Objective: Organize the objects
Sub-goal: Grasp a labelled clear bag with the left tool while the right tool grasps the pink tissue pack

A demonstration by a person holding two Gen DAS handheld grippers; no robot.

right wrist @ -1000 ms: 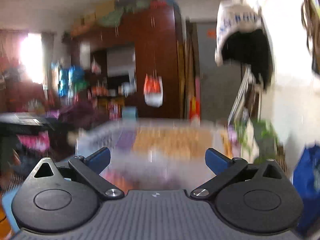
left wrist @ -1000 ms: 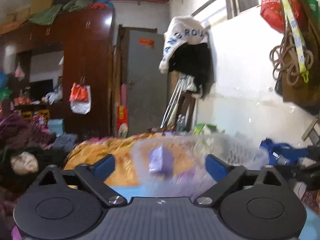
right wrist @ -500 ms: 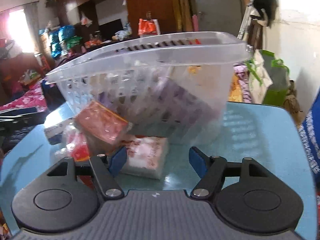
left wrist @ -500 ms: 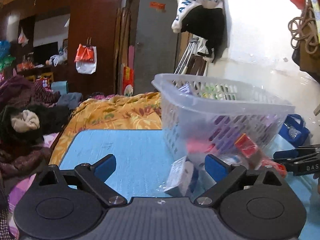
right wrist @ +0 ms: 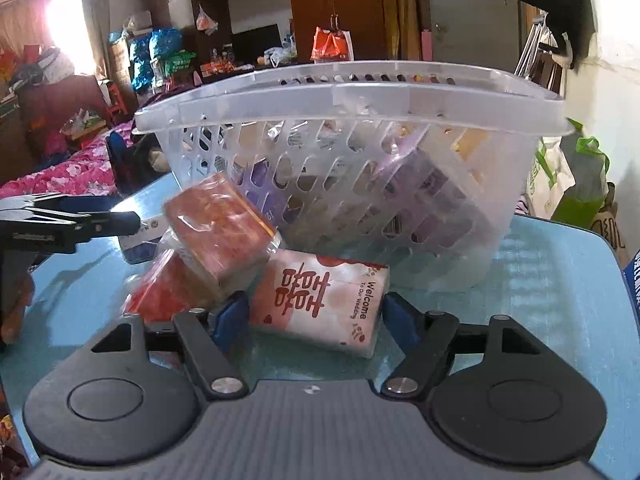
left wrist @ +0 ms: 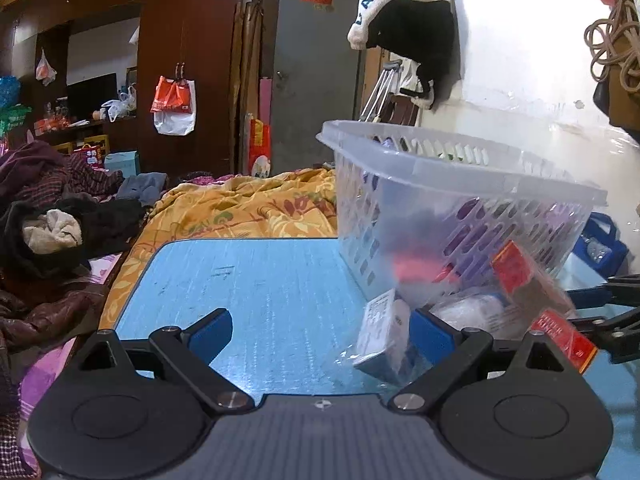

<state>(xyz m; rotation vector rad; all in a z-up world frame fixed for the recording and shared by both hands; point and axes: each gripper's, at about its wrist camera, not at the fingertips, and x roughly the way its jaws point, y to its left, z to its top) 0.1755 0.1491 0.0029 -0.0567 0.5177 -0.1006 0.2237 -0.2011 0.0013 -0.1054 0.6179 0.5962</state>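
While one basket (right wrist: 420, 208) stands mid-table (left wrist: 260, 280), three packets noted before it: right gripper (right wrist: 316, 320) spread around tissue pack (right wrist: 320, 304), left gripper (left wrist: 320, 332) spread beside white packet (left wrist: 384, 336).

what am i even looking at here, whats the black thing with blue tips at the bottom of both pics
Those are two hand-held grippers, one in each of a person's hands, each with a fisheye camera looking along its two blue-tipped fingers. One picture comes from the left gripper, the other from the right gripper. Both face a clear plastic basket on a blue table, with packets already inside. More packets lie outside it: a pink tissue pack, reddish wrapped blocks and a small white and blue box. The right gripper's open jaws straddle the tissue pack without clearly squeezing it. The left gripper is open and holds nothing.
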